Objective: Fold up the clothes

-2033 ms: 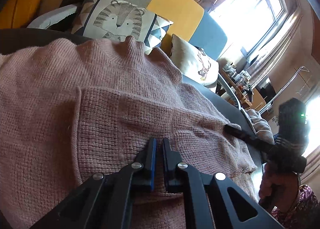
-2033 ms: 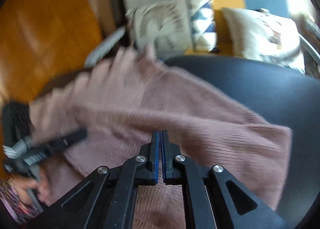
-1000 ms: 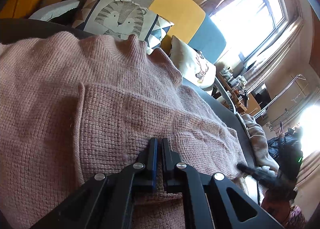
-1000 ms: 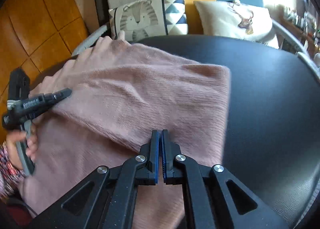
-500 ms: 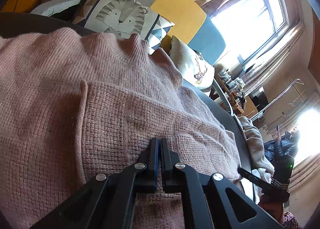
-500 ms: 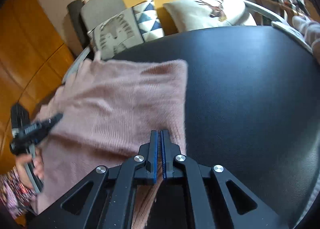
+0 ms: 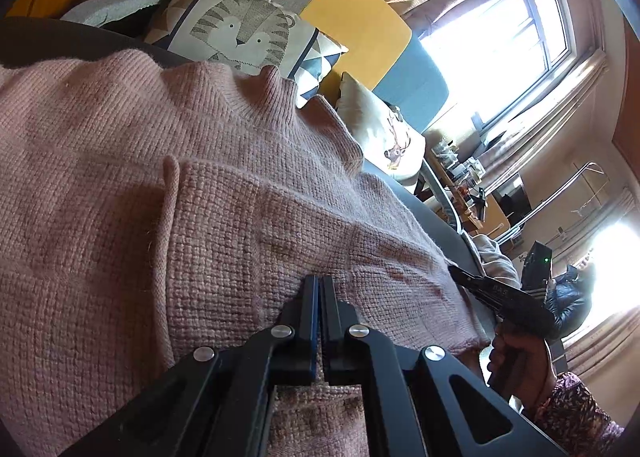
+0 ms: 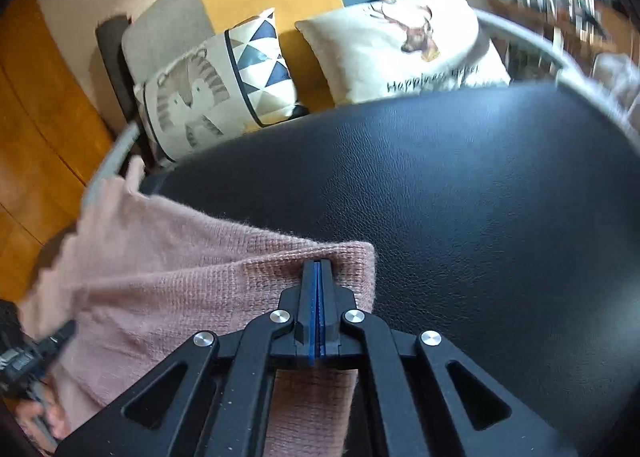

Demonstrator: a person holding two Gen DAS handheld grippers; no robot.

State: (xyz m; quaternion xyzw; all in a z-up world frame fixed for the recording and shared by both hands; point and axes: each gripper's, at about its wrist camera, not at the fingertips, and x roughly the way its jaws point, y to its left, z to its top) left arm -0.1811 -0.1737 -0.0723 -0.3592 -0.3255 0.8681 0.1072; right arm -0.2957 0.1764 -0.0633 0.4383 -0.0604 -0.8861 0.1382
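A pink knitted sweater (image 7: 224, 193) lies spread over a black leather-look bench (image 8: 460, 197), filling the left and centre of the left wrist view, its collar toward the tiger-print cushion (image 7: 240, 33) at the upper centre. A panel of it is already folded inward, its vertical edge standing left of centre. The left gripper (image 7: 320, 281) is clenched at the bottom centre, its tips resting on that doubled layer; no cloth can be made out between the jaws, so it looks more like a pin than a pinch. In the right wrist view, the right gripper (image 8: 317, 267) sits at the lower centre, jaws together, over the sweater's right corner, which ends just beside bare bench; whether it nips a fold of knit or merely presses on it cannot be told. The step in hand is probably bringing or flattening this side over the body. To do it well, the left gripper should anchor the fold while the right carries its edge evenly, parallel to the existing crease, keeping the loose knit from stretching or bunching at the corner.
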